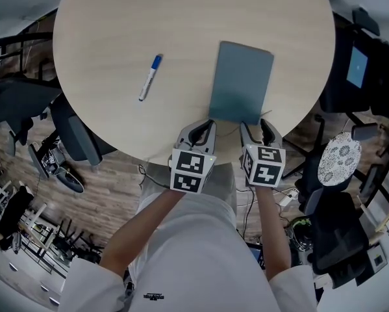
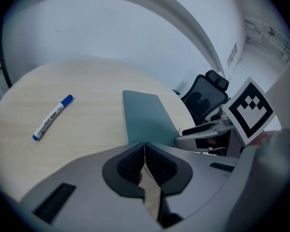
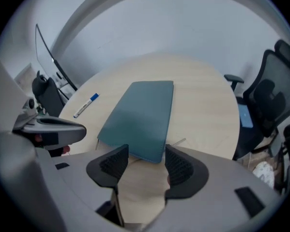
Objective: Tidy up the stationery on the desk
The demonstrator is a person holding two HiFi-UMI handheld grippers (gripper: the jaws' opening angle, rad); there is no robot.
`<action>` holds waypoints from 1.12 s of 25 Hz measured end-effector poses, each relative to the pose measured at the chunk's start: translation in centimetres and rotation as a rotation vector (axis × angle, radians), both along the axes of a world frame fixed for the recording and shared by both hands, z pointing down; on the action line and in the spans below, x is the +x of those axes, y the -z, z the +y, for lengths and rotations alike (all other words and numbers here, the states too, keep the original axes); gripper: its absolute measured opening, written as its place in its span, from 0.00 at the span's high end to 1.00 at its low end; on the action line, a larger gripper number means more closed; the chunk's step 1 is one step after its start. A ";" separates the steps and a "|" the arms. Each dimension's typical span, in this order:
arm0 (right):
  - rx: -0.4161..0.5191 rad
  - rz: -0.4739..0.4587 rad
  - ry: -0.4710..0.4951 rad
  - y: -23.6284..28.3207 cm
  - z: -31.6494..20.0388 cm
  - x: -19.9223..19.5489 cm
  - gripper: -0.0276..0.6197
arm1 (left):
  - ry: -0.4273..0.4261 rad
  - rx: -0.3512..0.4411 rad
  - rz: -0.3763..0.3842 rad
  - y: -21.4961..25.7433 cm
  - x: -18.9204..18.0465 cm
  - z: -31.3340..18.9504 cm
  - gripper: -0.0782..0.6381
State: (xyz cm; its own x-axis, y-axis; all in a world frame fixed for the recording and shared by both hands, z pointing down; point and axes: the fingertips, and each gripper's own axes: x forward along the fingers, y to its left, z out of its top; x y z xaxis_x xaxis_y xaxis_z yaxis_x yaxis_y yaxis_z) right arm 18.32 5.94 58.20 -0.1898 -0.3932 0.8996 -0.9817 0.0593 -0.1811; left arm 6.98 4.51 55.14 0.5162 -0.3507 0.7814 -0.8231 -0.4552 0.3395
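A teal notebook [image 1: 241, 82] lies closed on the round wooden table [image 1: 116, 31], near its front edge. A white marker with a blue cap [image 1: 150, 77] lies to the notebook's left. My left gripper [image 1: 203, 130] is shut and empty, hovering at the notebook's near left corner. My right gripper [image 1: 258, 130] is open just before the notebook's near right corner. In the left gripper view the notebook [image 2: 147, 115] and marker [image 2: 53, 117] lie ahead of the left gripper [image 2: 144, 151]. In the right gripper view the notebook's [image 3: 140, 116] near edge sits just beyond the right gripper [image 3: 145, 162], with the marker [image 3: 85, 105] farther left.
Black office chairs [image 1: 340, 236] stand around the table, one at the right and one at the left [image 1: 77, 135]. Cables and a round patterned object [image 1: 338, 158] lie on the wooden floor to the right.
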 end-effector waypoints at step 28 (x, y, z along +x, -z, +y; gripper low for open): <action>0.222 -0.032 0.128 8.1 -6.1 -12.0 0.86 | 0.066 0.098 -0.074 4.2 -11.7 -3.8 0.86</action>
State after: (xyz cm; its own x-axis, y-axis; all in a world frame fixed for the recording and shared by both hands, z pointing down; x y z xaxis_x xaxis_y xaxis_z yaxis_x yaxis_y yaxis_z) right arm 6.34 -0.20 50.12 -0.2773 -0.5514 0.7868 -0.9577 0.2243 -0.1802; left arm -4.68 0.68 50.94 0.4318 -0.4587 0.7766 -0.8735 -0.4275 0.2331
